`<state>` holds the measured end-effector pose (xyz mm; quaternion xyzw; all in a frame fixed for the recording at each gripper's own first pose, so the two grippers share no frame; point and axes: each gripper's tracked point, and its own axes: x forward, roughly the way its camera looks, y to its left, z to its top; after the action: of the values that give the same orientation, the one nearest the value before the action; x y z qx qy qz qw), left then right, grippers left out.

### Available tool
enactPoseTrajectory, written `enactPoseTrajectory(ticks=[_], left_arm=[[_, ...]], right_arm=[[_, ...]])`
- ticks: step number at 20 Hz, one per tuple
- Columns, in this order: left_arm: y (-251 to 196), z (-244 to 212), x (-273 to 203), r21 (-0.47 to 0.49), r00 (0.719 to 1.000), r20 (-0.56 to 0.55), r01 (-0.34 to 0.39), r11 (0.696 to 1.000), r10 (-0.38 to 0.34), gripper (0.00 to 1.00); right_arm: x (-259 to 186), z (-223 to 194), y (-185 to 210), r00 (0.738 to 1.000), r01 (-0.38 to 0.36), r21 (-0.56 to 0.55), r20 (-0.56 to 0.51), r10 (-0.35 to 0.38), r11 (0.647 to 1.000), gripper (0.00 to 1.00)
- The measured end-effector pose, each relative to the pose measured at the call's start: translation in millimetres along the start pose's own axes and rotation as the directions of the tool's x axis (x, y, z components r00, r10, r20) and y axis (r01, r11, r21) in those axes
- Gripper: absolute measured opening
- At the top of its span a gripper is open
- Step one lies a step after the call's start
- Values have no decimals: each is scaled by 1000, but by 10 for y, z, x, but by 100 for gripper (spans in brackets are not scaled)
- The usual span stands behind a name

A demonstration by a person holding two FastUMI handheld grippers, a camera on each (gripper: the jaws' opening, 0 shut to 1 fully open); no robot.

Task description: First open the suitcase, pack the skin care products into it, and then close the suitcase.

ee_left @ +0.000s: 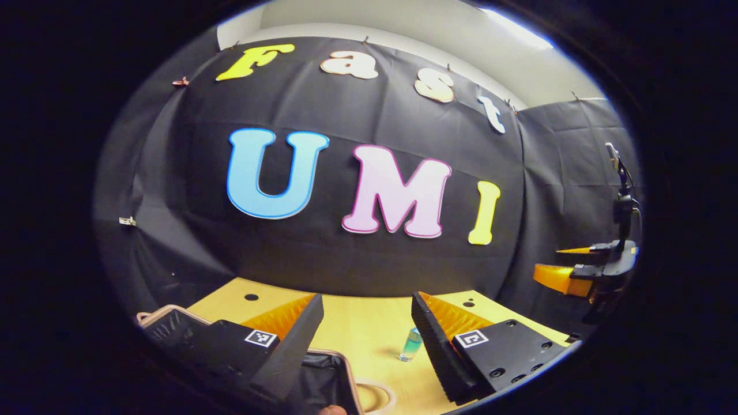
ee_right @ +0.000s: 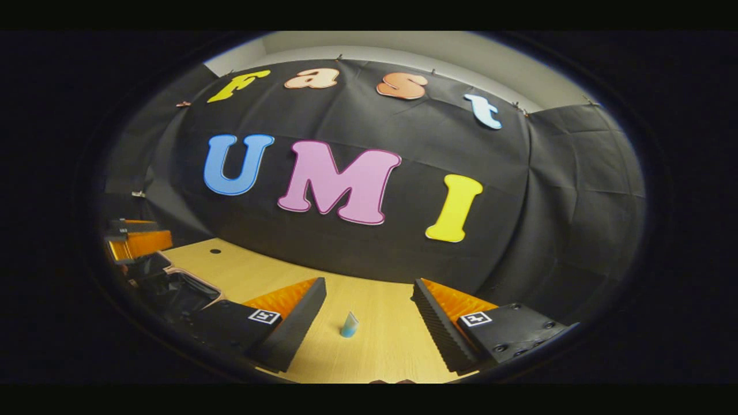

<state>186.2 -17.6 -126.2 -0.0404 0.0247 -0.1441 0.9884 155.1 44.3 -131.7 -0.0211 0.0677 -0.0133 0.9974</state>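
The small bottle (ee_right: 349,325) stands upright on the wooden table (ee_right: 380,346), just ahead between the wide-apart fingers of the right gripper (ee_right: 369,323), and it looks light, stiff, a little slippery, so grip its middle gently

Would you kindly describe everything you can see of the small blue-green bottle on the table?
The bottle is small and slim, of translucent teal-to-pale-blue material, plastic or glass by its look, darker toward the top. It stands on the light wooden table, about upright in the left gripper view and slightly tilted in the right gripper view. Nothing but the table touches it. It sits ahead of the open right gripper, between its fingers' lines, and to the right of the open suitcase. Its cap and label are too small to make out.
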Motion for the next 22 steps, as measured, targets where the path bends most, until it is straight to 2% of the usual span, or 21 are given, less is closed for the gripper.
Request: enactPoseTrajectory(ticks=[4, 7, 11, 17, 20, 22], left_arm=[[-450, -595, 475, 36, 995, -100, 7, 999, -4, 96], [-603, -1174, 876, 25, 974, -226, 12, 1000, -6, 96], [-640, -1682, 1304, 47, 948, -318, -10, 999, 25, 97], [-621, -2152, 1710, 65, 913, -403, -40, 997, 63, 97], [-693, -2337, 1833, 87, 898, -438, -10, 996, 47, 97], [-785, -2482, 1882, 58, 884, -467, 33, 998, -1, 97]], right_arm=[[284, -299, -83, 999, -40, 15, -30, 40, 999, 96], [447, -572, -97, 995, -65, 13, -74, 65, 998, 97], [612, -833, -67, 987, -117, 0, -112, 116, 993, 97], [899, -1199, 31, 975, -151, 36, -162, 155, 988, 97], [990, -1356, 12, 970, -158, 32, -180, 161, 987, 97], [1041, -1510, -9, 965, -159, 38, -204, 163, 987, 97]])
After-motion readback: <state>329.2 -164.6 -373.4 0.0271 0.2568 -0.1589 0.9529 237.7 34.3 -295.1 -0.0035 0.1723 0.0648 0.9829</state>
